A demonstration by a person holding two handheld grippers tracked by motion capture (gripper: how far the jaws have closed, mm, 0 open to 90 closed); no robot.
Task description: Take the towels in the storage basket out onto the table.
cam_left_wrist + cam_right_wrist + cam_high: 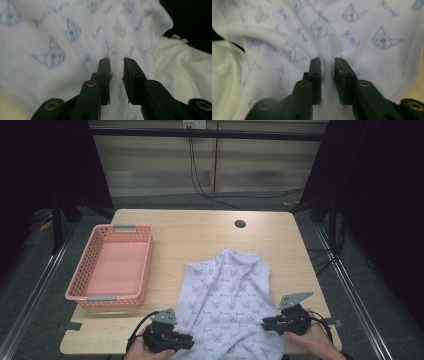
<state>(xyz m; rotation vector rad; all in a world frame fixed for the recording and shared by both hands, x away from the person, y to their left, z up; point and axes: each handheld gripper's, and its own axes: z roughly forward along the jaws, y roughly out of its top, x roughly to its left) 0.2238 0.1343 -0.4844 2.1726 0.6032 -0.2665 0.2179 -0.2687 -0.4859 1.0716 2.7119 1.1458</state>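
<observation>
A white garment (227,290) printed with small blue cat faces lies spread on the wooden table (200,232), its near end hanging over the front edge. My left gripper (187,340) is at the garment's near left edge and my right gripper (265,322) at its near right edge, each held in a hand. In the left gripper view the jaws (116,60) stand close together with a ridge of the printed cloth (62,37) pinched between them. The right gripper view has the same: narrow jaws (327,59) with creases of the cloth (352,32) running into them.
A pink plastic basket (80,270) with nothing in it stands on the left part of the table. A round cable hole (240,223) is near the far edge. Plain white fabric (180,72) (224,75) lies beside the garment in both gripper views.
</observation>
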